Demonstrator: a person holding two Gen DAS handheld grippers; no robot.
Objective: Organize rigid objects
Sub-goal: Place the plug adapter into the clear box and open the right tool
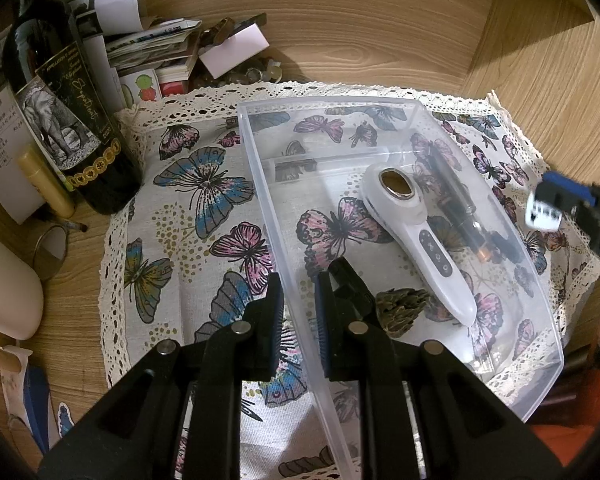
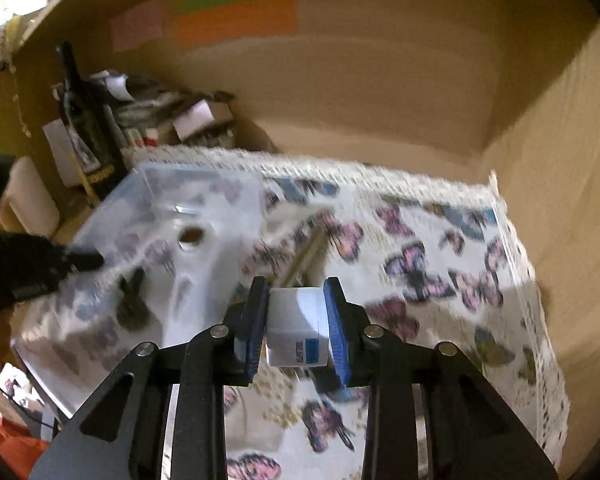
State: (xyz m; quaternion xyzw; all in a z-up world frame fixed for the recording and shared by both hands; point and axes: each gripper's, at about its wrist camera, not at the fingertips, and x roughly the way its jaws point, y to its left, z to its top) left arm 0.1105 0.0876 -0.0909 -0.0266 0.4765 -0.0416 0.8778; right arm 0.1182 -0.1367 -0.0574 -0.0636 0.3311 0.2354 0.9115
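Note:
A clear plastic box (image 1: pixel 256 168) lies on the butterfly cloth. My left gripper (image 1: pixel 300 308) is shut on the box's near side wall, one finger inside and one outside. In the box lie a white handheld device (image 1: pixel 416 224), a dark pen-like stick (image 1: pixel 456 200) and a brown spiky lump (image 1: pixel 400 308). My right gripper (image 2: pixel 296 292) is shut on a small white box with a blue label (image 2: pixel 296 328), held above the cloth to the right of the clear box (image 2: pixel 160 184). At the right edge of the left wrist view, the right gripper (image 1: pixel 548 204) shows with the white box (image 1: pixel 542 212).
A dark wine bottle (image 1: pixel 72 120), a yellow tube (image 1: pixel 46 184) and a heap of papers (image 1: pixel 156 44) crowd the back left corner. Wooden walls close in the back and right. A thin golden stick (image 2: pixel 308 252) lies on the butterfly cloth (image 2: pixel 440 272).

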